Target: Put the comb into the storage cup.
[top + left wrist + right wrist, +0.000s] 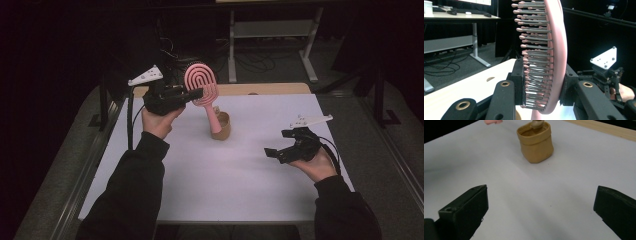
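Both left gripper (544, 87) jaws clamp the pink hairbrush (549, 50) head.

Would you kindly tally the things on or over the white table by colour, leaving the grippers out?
Pink: 1, the hairbrush
Tan: 1, the small pouch
Total: 2

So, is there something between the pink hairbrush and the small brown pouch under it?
Nothing visible. The left tongs grip the pink hairbrush by its head, and its handle tip hangs at the open mouth of the brown pouch. The right tongs stand open, off to the side.
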A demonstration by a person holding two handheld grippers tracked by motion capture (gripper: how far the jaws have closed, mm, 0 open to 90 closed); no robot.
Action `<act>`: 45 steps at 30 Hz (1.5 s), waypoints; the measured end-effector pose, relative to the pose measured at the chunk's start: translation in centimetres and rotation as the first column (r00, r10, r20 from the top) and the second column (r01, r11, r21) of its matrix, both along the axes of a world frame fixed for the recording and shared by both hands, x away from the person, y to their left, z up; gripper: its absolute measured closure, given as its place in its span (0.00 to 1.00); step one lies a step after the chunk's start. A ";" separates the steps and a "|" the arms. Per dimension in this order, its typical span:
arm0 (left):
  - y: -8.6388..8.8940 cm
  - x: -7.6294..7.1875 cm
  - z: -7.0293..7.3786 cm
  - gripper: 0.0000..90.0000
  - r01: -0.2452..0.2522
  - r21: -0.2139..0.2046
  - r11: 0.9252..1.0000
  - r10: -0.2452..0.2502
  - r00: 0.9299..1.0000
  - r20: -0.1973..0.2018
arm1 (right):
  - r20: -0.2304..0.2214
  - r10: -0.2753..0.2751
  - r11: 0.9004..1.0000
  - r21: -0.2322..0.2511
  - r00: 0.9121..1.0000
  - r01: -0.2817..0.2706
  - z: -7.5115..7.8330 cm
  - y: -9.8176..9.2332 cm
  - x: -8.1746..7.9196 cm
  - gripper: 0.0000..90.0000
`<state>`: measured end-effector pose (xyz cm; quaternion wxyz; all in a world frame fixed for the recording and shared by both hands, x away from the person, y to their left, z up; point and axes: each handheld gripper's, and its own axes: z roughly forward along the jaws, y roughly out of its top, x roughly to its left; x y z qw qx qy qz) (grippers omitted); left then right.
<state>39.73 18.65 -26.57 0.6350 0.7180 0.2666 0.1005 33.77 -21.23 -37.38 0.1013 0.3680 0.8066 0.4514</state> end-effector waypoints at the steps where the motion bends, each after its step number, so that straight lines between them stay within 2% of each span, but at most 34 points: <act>1: 0.0 0.1 0.1 0.72 0.002 0.000 1.000 -0.002 1.000 -0.001 | 0.010 -0.010 1.000 -0.004 1.000 0.010 -0.1 -0.2 -0.2 0.00; 8: -0.3 0.7 0.5 0.72 -0.013 -0.011 1.000 0.013 1.000 0.012 | 0.005 -0.043 0.999 0.010 0.999 0.043 -0.7 -1.9 -0.9 0.00; 13: -0.7 1.2 0.6 0.72 -0.025 0.015 1.000 0.024 0.999 0.029 | 0.010 -0.054 0.999 0.008 0.998 0.054 -1.3 -2.8 -1.6 0.00; 16: -1.0 1.4 0.8 0.72 -0.045 0.015 0.999 0.044 0.998 0.044 | 0.002 -0.055 0.998 0.000 0.998 0.055 -2.0 -3.2 -1.8 0.00; 21: -1.2 1.8 1.3 0.72 -0.058 -0.003 0.998 0.058 0.996 0.069 | 0.010 -0.071 0.997 -0.003 0.997 0.071 -2.8 -3.8 -2.3 0.00; 27: -1.1 2.4 1.6 0.72 -0.078 0.000 0.997 0.077 0.993 0.094 | 0.031 -0.102 0.995 0.015 0.994 0.102 -3.6 -4.6 -3.1 0.00; 34: -0.8 3.5 1.0 0.72 -0.103 -0.009 0.995 0.103 0.991 0.082 | 0.047 -0.127 0.992 0.031 0.991 0.126 -4.0 -5.4 -3.9 0.00; 38: -1.0 4.0 0.5 0.72 -0.114 0.006 0.994 0.113 0.990 0.083 | 0.051 -0.142 0.989 0.039 0.989 0.140 -4.3 -5.7 -4.2 0.00; 45: -1.4 4.2 -0.8 0.72 -0.101 0.008 0.995 0.100 0.993 0.070 | 0.066 -0.153 0.988 0.026 0.986 0.151 -4.5 -5.6 -4.3 0.00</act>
